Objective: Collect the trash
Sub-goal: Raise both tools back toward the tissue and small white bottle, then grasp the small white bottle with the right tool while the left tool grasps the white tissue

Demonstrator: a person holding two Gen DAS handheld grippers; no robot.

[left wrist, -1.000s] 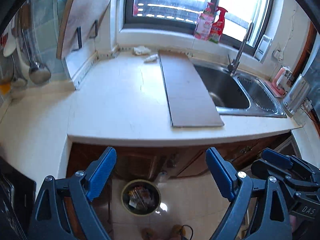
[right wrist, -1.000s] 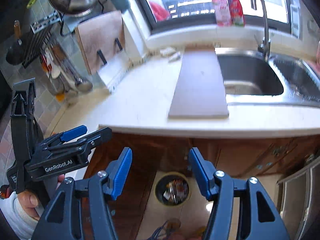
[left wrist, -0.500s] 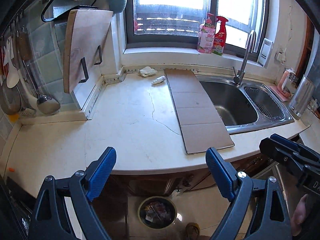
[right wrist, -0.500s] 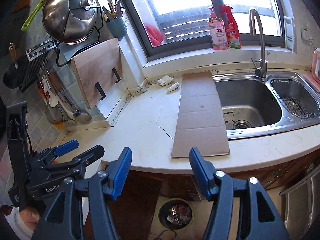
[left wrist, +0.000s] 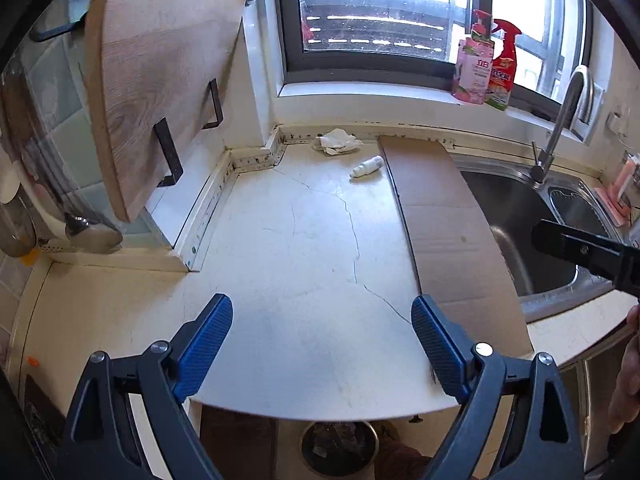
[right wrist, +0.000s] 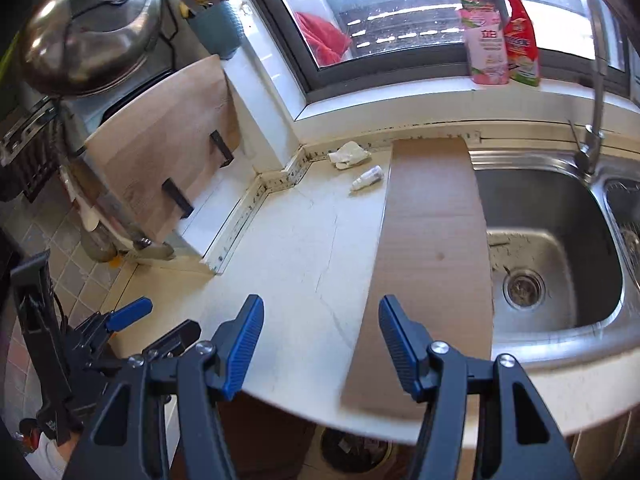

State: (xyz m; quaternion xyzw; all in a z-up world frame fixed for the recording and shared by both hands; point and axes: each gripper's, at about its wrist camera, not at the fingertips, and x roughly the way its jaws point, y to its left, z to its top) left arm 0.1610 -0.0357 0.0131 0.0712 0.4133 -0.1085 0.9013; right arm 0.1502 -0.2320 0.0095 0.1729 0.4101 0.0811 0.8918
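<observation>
A crumpled white tissue [left wrist: 337, 141] [right wrist: 349, 154] lies at the back of the cream counter [left wrist: 300, 264] by the window sill. A small white bottle [left wrist: 366, 167] [right wrist: 367, 178] lies on its side just in front of it. A long flat piece of cardboard [left wrist: 448, 236] [right wrist: 428, 248] runs from the back wall to the counter's front edge, beside the sink. My left gripper [left wrist: 322, 344] hangs open over the counter's front part, nothing between its blue pads. My right gripper [right wrist: 321, 338] is open too, over the front edge by the cardboard.
A steel sink [right wrist: 548, 248] with a tall tap [left wrist: 560, 120] lies to the right. A wooden chopping board [left wrist: 160, 92] hangs on the left wall under a rack with a pot lid [right wrist: 92, 28]. Two spray bottles [right wrist: 500, 32] stand on the sill. A round bin [left wrist: 338, 446] stands on the floor below.
Both grippers have come forward and up from below the counter's edge to over its front part. The bin has slid to the bottom of both views. Both stay open.
</observation>
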